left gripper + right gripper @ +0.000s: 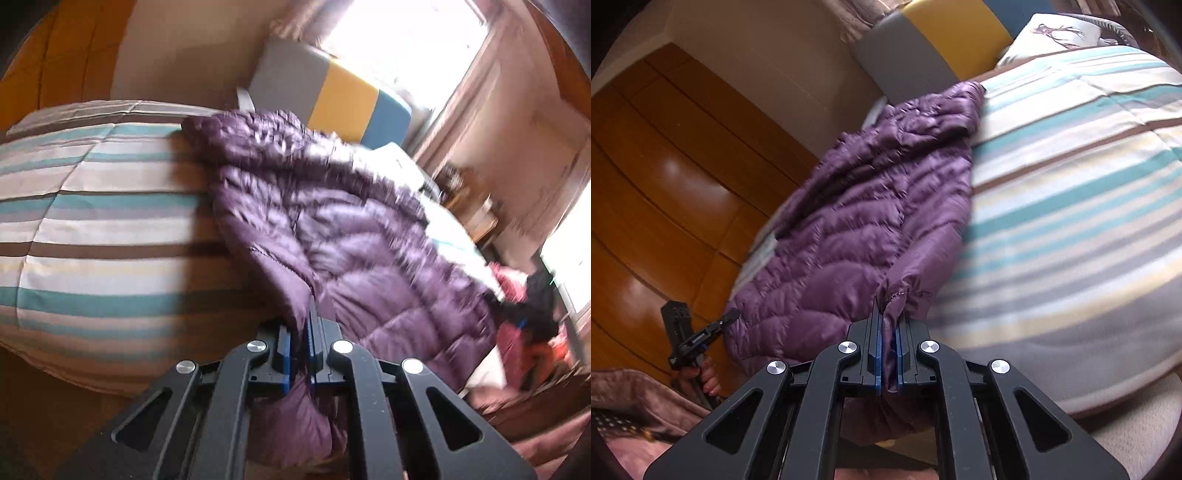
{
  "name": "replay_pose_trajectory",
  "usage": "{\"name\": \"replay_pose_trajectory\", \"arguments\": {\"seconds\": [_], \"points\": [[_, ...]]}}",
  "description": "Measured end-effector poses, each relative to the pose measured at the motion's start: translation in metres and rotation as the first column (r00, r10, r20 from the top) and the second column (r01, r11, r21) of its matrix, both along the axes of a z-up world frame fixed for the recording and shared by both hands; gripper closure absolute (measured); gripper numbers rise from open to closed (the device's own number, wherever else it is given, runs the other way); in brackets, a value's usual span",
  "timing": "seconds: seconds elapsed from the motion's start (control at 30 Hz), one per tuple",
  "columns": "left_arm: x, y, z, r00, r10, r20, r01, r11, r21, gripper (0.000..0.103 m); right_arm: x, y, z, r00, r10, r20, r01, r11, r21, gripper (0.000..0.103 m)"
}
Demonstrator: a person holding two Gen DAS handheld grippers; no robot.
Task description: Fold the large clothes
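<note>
Both grips are on. The left hand-held gripper [302, 332] has its blue pads pinched nearly together on an edge of the purple puffer jacket [332, 229], with fabric bunched between the jaws and hanging below them. The right hand-held gripper [889, 325] is closed the same way on a gathered, cinched bit of hem or cuff, a short run of zip or stitching showing just above the pads.

The jacket lies stretched across the bed, draped over the striped duvet [1071, 192], with one end up near the grey, yellow and blue headboard [332, 88] and the near end trailing off the mattress toward the grippers. From the right wrist view the left hand-held gripper is seen down by the jacket's lower corner, next to the wooden wardrobe [665, 184]. The left view is smeared, so fine detail there is uncertain.

This looks like the early spread-or-first-fold stage, judging by how rumpled the quilting sits. To do it well: keep both pinches firm, since the slick shell will likely slide out of a shallow bite. Lift both corners together and level, keep the edge between them taut so the padding does not billow, then carry it over in one sweep and lay it down flat on the duvet before letting go. Watch the dangling fabric under the jaws; it could drag the fold crooked.
</note>
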State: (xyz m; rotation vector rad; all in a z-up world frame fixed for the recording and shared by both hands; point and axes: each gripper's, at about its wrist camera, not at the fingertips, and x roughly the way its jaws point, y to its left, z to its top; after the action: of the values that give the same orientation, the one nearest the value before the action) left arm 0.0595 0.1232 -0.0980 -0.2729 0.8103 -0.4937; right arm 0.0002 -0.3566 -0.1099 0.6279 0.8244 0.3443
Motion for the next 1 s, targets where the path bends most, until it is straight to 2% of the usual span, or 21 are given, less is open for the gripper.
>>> {"name": "replay_pose_trajectory", "arguments": {"seconds": [0.1,0.4,0.6,1.0], "points": [[0.004,0.004,0.010,1.000,0.015,0.020,-0.014,0.999,-0.046,0.098,0.004,0.001,0.006,1.000,0.002,0.019,-0.003,1.000,0.013,0.098],[0.040,0.005,0.035,0.997,0.047,0.054,-0.037,0.985,-0.167,0.098,0.034,-0.015,0.027,0.995,-0.058,0.083,0.046,0.990,0.135,0.098],[0.070,-0.001,0.045,0.996,0.061,0.058,-0.050,0.982,-0.183,0.098,0.064,-0.026,0.039,0.990,-0.091,0.109,0.070,0.981,0.180,0.098],[0.136,-0.008,0.050,0.990,0.136,0.028,-0.128,0.970,-0.205,0.098,0.132,-0.037,0.055,0.985,-0.125,0.119,0.101,0.977,0.188,0.098]]}}
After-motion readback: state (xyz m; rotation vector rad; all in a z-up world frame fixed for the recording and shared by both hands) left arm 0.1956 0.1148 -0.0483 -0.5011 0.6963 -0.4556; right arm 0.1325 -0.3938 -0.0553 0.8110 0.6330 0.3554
